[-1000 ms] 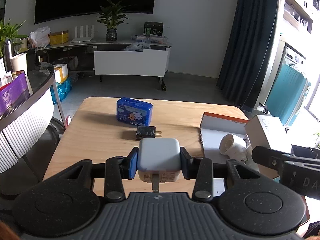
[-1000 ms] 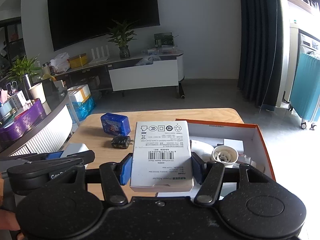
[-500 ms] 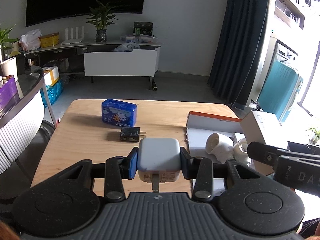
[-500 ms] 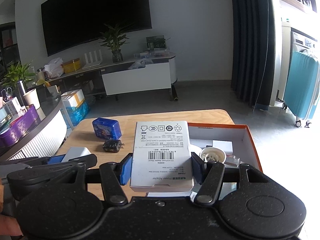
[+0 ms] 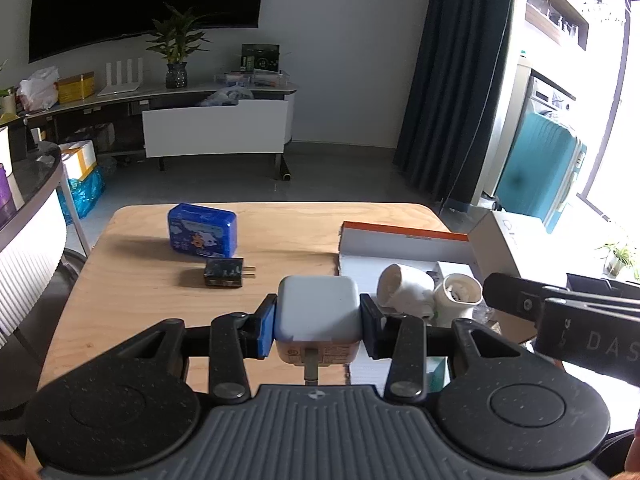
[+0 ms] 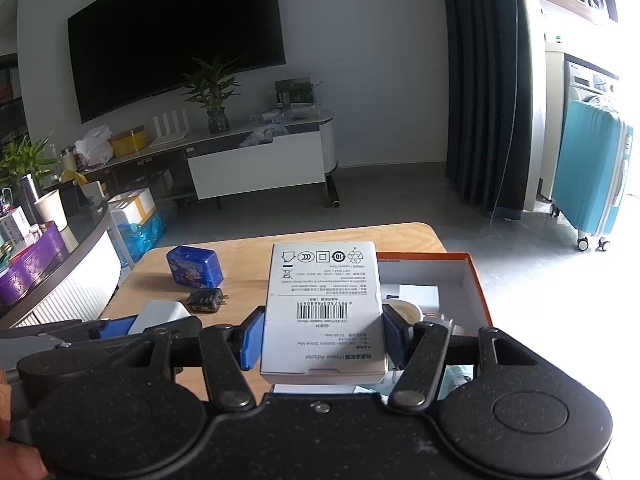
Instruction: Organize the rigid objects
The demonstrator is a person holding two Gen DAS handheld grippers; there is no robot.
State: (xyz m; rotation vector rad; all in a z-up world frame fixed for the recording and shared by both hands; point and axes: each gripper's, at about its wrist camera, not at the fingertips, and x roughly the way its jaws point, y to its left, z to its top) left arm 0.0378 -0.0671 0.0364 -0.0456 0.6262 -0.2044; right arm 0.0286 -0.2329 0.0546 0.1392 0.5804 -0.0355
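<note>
Two-handed carry above a wooden table [image 5: 152, 304]. Left gripper [image 5: 318, 320] is clamped on a white charger cube [image 5: 316, 308], its blue pads pressing both side faces and its metal prongs pointing back toward the camera. Right gripper [image 6: 323, 340] is closed across the width of a white adapter box [image 6: 323, 304], label side up, held level above the near edge of an open orange-rimmed box [image 6: 474, 280]. That open box sits at the table's right side and already contains a white elbow fitting [image 5: 404, 284] and a white cup-shaped part [image 5: 458, 294]. Still on the bare table, well apart from the open box, are a blue tin [image 5: 202, 232] and, just in front of it, a black plug adapter [image 5: 224, 274].

Likely risks, judged from this arrangement: the two grippers travel close beside each other, so a converging move toward the open box could knock one held item against the other tool. The charger cube has smooth, rounded sides and may rotate or slip in the pads. The adapter box, if released over the white parts, may land tilted on them rather than flat.
</note>
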